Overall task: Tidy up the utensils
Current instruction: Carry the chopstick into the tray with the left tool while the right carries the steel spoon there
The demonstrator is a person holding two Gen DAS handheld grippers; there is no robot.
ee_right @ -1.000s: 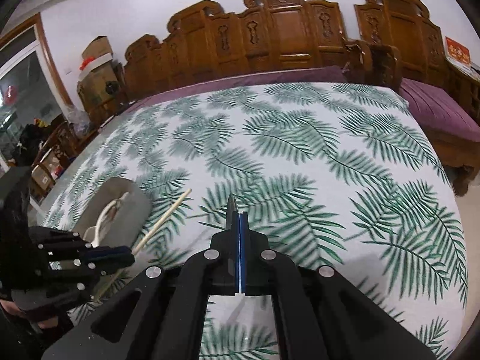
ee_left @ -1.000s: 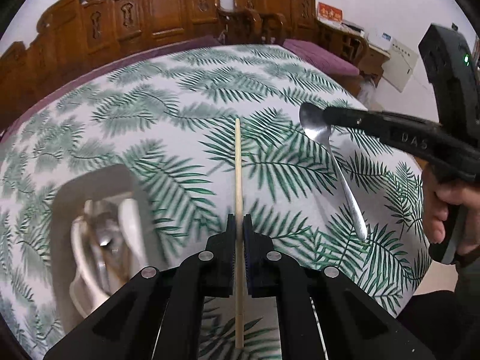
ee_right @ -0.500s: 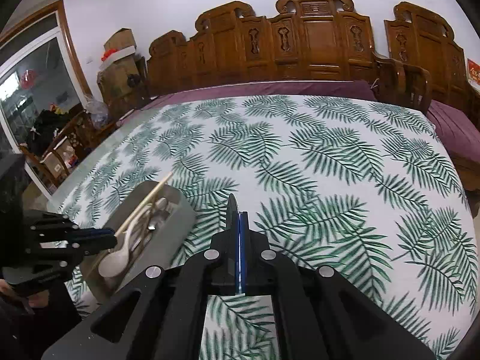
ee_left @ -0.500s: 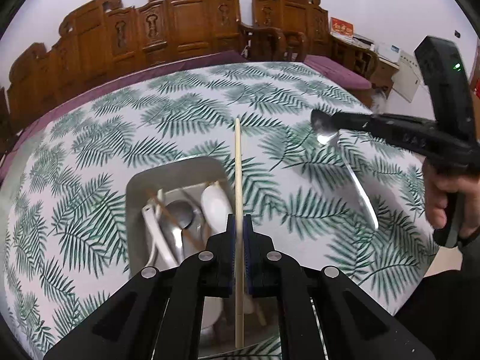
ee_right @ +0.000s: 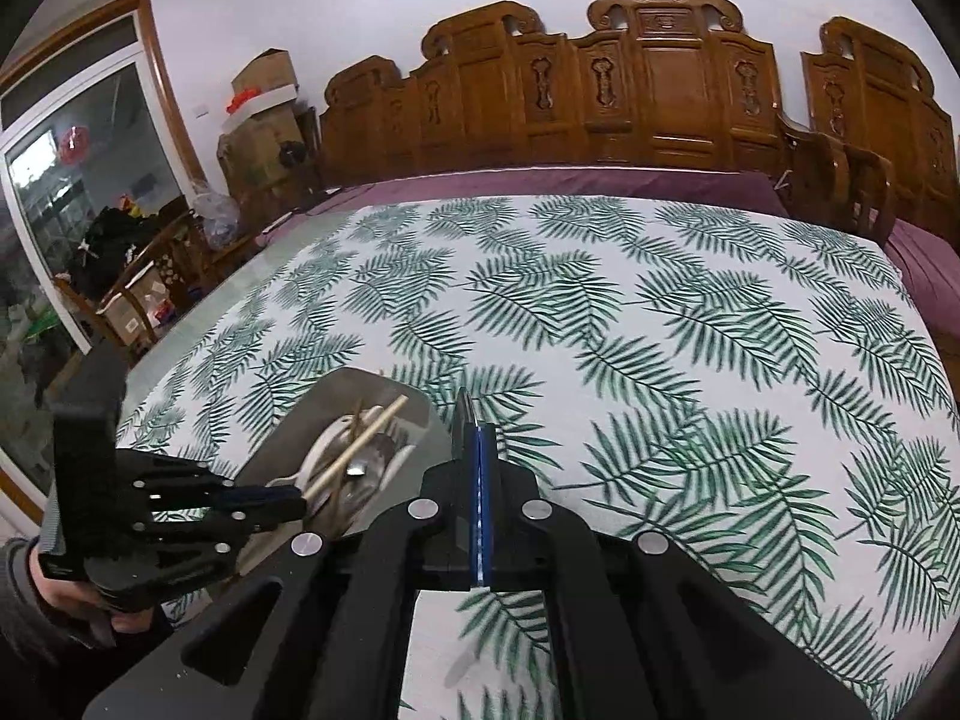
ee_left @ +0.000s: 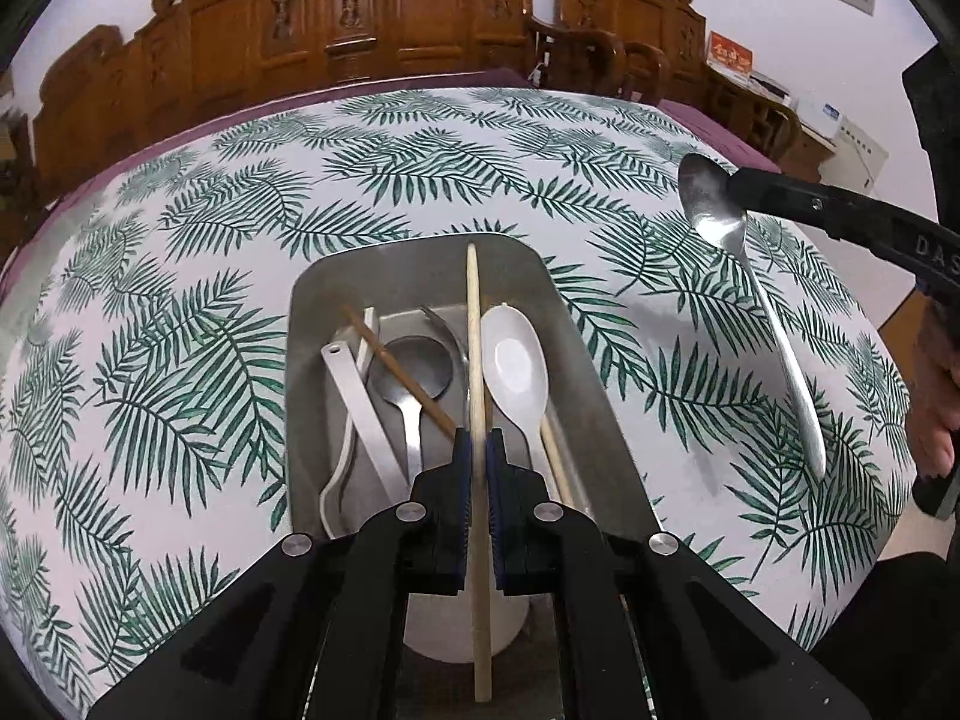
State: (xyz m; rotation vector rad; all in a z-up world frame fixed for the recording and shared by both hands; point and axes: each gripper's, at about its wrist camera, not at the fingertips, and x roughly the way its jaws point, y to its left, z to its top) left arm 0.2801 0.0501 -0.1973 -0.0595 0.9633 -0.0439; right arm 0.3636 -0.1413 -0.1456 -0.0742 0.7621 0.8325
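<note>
My left gripper (ee_left: pixel 478 450) is shut on a pale wooden chopstick (ee_left: pixel 475 330) and holds it lengthwise over the metal tray (ee_left: pixel 312 294). The tray holds a white ceramic spoon (ee_left: pixel 516 366), a metal spoon (ee_left: pixel 414 372), a dark chopstick (ee_left: pixel 396 366) and other utensils. My right gripper (ee_right: pixel 474 426) is shut on a metal spoon (ee_left: pixel 756 312), held in the air right of the tray; from its own view only the spoon's edge (ee_right: pixel 462 420) shows. The left gripper (ee_right: pixel 264 498) with the chopstick (ee_right: pixel 360 444) shows over the tray (ee_right: pixel 288 438) in the right wrist view.
The table wears a white cloth with green palm leaves (ee_left: pixel 420 180). Carved wooden chairs (ee_left: pixel 420 12) stand along the far side. The table edge falls off at right (ee_left: pixel 888 360). A glass door and clutter (ee_right: pixel 72 228) are at far left.
My left gripper has carried the chopstick to the left until it hangs over the tray. My right gripper has followed toward the tray with the spoon still held.
</note>
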